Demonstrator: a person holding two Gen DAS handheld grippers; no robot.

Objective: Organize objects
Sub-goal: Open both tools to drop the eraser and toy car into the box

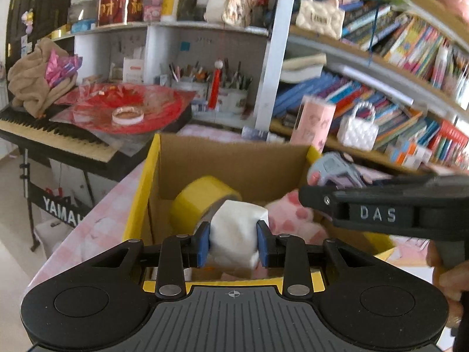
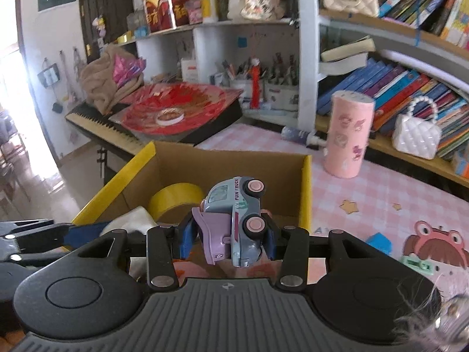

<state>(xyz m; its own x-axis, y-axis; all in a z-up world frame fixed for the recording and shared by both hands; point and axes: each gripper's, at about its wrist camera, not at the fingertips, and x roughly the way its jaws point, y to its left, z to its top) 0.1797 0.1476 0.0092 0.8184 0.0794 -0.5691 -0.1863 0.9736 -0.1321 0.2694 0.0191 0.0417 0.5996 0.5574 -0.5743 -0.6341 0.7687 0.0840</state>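
A: Where's the toy truck (image 2: pixel 234 223)?

B: In the right gripper (image 2: pixel 228 239), clenched between the blue pads (image 2: pixel 186 240). It lies on its side, wheels to the right, nose toward the camera, tail pointing away over the box (image 2: pixel 306 184). Its long axis runs along the fingers.

A: And the box from there?

B: Straight ahead and below. The truck hangs over the near edge of the opening, so I'd judge the drop needs only a short push forward and down.

A: The other hand?

B: The left gripper (image 1: pixel 233 242) is squeezed on a white wad (image 1: pixel 234 234), soft, maybe tissue or cloth. It also sits over the box (image 1: pixel 140 193), toward the left side. Both tools are about equally near; the right one crosses the left view on the right, with the truck (image 1: pixel 331 170) just over the box's right wall.

A: What's inside already?

B: A yellow tape roll (image 1: pixel 202 199) on edge at the back left, and something pink with hearts (image 1: pixel 293 217) on the right. The wad looks to be just in front of the tape; I can't tell if they touch.

A: What can't you make out?

B: The box floor is mostly hidden behind both grippers. The box's near wall is cut off. The left view is smeared on the right, so the truck there is vague.
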